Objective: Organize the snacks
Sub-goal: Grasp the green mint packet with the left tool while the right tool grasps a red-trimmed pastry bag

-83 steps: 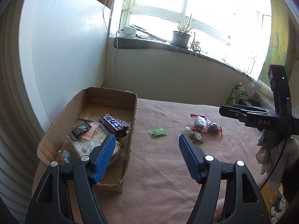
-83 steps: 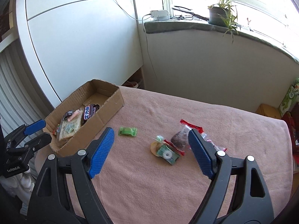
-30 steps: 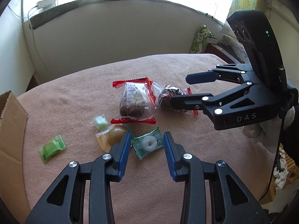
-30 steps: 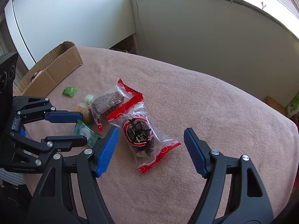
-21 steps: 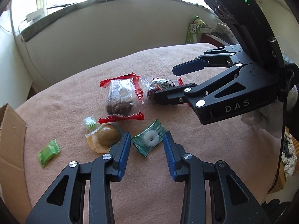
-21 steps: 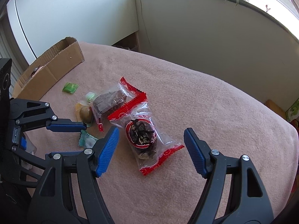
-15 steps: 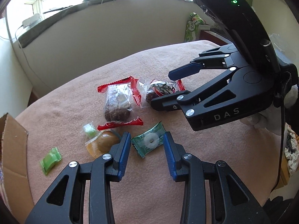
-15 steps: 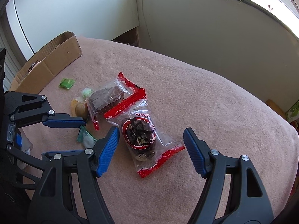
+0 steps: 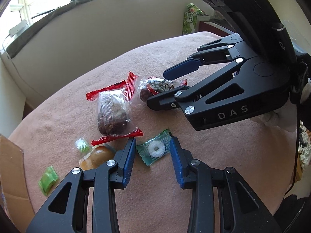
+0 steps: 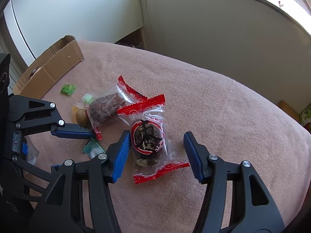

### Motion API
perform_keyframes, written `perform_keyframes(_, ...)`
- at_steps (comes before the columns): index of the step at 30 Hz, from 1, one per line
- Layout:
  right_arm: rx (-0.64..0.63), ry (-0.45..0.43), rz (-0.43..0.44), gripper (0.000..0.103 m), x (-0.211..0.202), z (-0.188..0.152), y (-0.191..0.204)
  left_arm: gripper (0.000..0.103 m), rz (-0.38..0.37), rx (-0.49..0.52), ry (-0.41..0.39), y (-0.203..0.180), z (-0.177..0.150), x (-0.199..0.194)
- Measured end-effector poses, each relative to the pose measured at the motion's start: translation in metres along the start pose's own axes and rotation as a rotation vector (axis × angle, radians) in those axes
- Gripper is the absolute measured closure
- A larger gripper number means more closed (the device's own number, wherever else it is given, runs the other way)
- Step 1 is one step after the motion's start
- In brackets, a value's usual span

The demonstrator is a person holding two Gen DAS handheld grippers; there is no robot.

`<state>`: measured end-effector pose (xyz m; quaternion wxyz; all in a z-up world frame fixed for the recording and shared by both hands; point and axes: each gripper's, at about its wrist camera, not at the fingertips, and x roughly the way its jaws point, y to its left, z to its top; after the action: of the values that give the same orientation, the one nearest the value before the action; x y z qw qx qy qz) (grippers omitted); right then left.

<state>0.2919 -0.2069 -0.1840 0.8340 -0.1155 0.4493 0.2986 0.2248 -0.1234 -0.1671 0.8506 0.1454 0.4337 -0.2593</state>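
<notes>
Both jaws gape empty, your left gripper point(image 9: 152, 151) straddling the green ring candy point(image 9: 155, 151), your right gripper point(image 10: 156, 151) framing the red-ended snack bag point(image 10: 150, 141), so lower squarely, then squeeze.

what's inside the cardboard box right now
Hardly anything shows. The cardboard box is seen from outside; only a dark scrap peeks over its rim. Its wall hides the rest.

Right gripper point(image 10: 156, 151), jaws wide, astride the red-edged snack packet point(image 10: 150, 141) (dark contents) on pink cloth point(image 10: 223, 104).
</notes>
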Motion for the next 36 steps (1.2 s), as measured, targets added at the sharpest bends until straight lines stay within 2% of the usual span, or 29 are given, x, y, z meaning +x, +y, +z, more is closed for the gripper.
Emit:
perform_keyframes(4, 0.01, 0.001, 0.003, 0.044, 0.0, -0.001, -0.003, 0.055, -0.003, 0.015, 0.005, -0.007, 0.004, 0.01)
perform_keyframes(12, 0.016, 0.0, -0.008, 0.045, 0.001, -0.003, -0.001, 0.055, 0.004, -0.01, -0.011, -0.004, 0.0, 0.007)
perform_keyframes(17, 0.007, 0.002, -0.021, 0.045, 0.003, -0.003, 0.002, 0.055, 0.003, 0.025, -0.013, -0.007, -0.001, 0.01)
perform_keyframes(20, 0.011, 0.002, -0.024, 0.045, 0.003, -0.003, 0.002, 0.06, 0.001, 0.015, -0.023, -0.007, -0.008, 0.008)
perform_keyframes(26, 0.012, 0.003, -0.026, 0.045, 0.004, -0.003, 0.003, 0.061, -0.051, -0.039, -0.023, 0.004, -0.011, 0.005)
perform_keyframes(31, 0.008, 0.002, -0.051, 0.054, 0.004, -0.004, 0.004, 0.061, -0.02, -0.038, -0.027, 0.002, -0.018, 0.001)
perform_keyframes(36, 0.012, -0.004, -0.052, 0.061, 0.001, -0.005, 0.004, 0.062, -0.029, -0.073, -0.039, 0.009, -0.029, -0.007)
